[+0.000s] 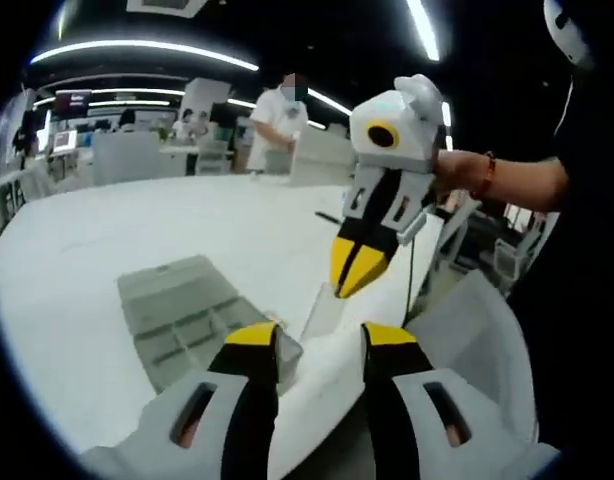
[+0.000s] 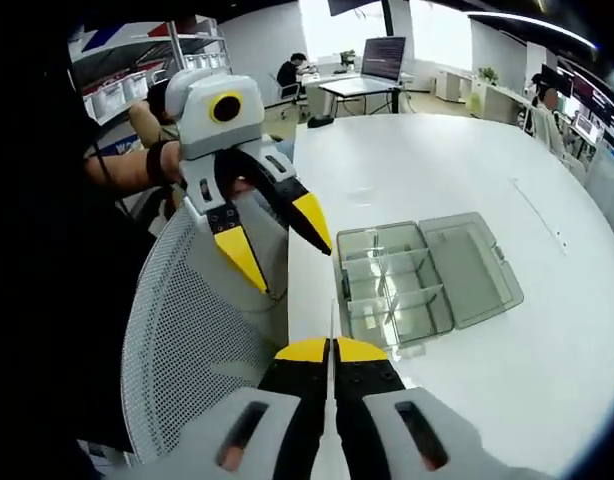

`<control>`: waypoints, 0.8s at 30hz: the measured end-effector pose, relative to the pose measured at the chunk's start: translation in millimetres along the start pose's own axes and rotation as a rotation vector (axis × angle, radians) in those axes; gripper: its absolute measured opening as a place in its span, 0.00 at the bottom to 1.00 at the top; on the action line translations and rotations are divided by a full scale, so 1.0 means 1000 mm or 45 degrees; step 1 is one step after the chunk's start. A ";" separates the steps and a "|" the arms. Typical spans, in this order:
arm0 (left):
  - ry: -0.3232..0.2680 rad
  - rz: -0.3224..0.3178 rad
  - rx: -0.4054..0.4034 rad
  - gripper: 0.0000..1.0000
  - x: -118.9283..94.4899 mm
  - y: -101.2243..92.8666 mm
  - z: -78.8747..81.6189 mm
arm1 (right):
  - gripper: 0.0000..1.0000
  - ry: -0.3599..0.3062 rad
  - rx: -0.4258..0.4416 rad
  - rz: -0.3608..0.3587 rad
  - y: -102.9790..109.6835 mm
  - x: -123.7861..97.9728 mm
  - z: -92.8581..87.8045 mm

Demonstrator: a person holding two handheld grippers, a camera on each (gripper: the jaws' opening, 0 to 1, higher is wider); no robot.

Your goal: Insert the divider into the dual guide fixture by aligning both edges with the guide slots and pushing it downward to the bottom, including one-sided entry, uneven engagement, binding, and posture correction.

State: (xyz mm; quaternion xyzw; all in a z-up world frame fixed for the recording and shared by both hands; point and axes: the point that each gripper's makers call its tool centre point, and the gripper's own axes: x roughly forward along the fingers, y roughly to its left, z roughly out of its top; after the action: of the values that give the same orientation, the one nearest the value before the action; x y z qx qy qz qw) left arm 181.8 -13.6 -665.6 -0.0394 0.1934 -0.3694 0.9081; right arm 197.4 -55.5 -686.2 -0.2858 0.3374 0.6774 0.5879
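Over the near edge of the white table [image 2: 467, 160], my right gripper [image 2: 332, 350] is clamped on the divider [image 2: 332, 322], a thin clear plate seen edge-on between the closed yellow tips; from the left gripper view the same plate [image 1: 322, 312] hangs below that gripper [image 1: 359, 270], clear of the table. My left gripper [image 1: 320, 340] has its jaws apart and holds nothing; in the right gripper view it [image 2: 285, 245] hovers over the mesh chair back [image 2: 187, 350], beside the table edge. The clear compartment box [image 2: 422, 275], the guide fixture as I judge it, lies open on the table with its lid folded out flat, well apart from the divider. Cross-dividers already stand in several of its cells; the slots themselves are too fine to make out. Insertion has not begun. To do the step well, I would carry the plate over the target cell, square it to the walls and hold it upright before lowering, so both edges enter together. If one side catches first, I would back off slightly and level it. The free gripper should steady the box wall.
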 end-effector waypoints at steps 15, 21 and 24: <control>-0.011 -0.007 0.030 0.47 0.000 0.016 0.000 | 0.00 0.049 -0.016 -0.084 -0.026 0.007 0.007; 0.021 -0.042 0.043 0.51 0.002 0.015 -0.005 | 0.00 0.079 -0.038 -0.105 -0.035 0.009 0.010; 0.040 -0.050 0.054 0.54 0.003 0.015 -0.008 | 0.00 0.110 -0.071 -0.118 -0.039 0.009 0.009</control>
State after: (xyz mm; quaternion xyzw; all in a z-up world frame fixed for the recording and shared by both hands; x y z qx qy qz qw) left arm 190.2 -4.2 -677.5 -0.0182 0.1988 -0.3919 0.8981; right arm 234.9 -39.2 -692.7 -0.3463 0.3298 0.6456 0.5955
